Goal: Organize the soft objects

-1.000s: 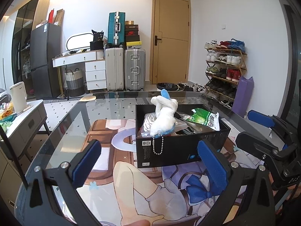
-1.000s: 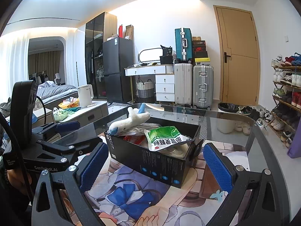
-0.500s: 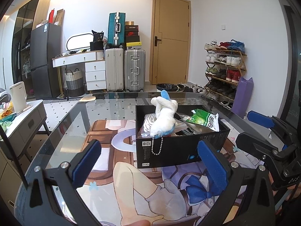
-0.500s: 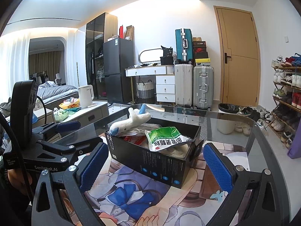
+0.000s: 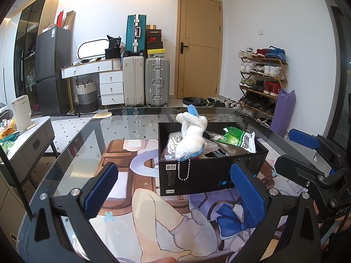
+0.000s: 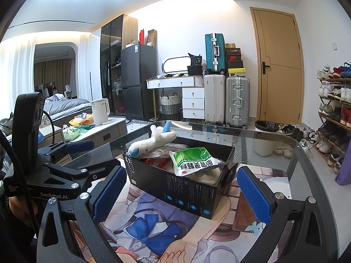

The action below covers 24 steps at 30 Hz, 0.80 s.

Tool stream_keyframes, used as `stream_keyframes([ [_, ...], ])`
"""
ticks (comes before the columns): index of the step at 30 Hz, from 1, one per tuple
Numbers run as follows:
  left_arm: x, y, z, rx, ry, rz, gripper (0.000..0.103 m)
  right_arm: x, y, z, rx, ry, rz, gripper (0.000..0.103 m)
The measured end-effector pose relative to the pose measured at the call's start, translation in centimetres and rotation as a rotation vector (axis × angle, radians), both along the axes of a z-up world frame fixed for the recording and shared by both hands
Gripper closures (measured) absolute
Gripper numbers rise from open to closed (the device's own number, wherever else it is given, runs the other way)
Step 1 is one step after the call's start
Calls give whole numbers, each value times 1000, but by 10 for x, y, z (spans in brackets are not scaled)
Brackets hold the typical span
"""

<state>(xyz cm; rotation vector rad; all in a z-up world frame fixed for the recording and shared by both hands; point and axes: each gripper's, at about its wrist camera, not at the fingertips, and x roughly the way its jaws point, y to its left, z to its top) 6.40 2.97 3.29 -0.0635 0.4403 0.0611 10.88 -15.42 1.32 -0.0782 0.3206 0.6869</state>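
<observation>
A black box [image 5: 210, 173] [image 6: 182, 188] stands on the glass table and is packed with soft items. A white and blue plush toy [image 5: 192, 135] [image 6: 153, 141] lies over its near-left rim, its bead chain [image 5: 184, 168] hanging down the outside. A green and white packet [image 5: 239, 138] [image 6: 193, 161] lies on top at the other end. My left gripper [image 5: 174, 192] is open, hovering short of the box with nothing between its fingers. My right gripper [image 6: 181, 195] is open too, facing the box's long side. Each gripper shows in the other's view.
An illustrated mat [image 5: 153, 208] covers the glass table [image 5: 131, 118]. A side table with a white kettle [image 6: 99, 110] stands to the left. Suitcases [image 5: 144, 81], a drawer unit, a door and a shoe rack [image 5: 261, 81] line the far walls.
</observation>
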Motion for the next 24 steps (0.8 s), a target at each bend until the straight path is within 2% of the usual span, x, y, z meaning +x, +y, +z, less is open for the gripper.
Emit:
stream_keyframes([
  [24, 0, 4, 0, -8, -1, 4, 0, 0, 0, 0, 1, -1, 0, 1],
])
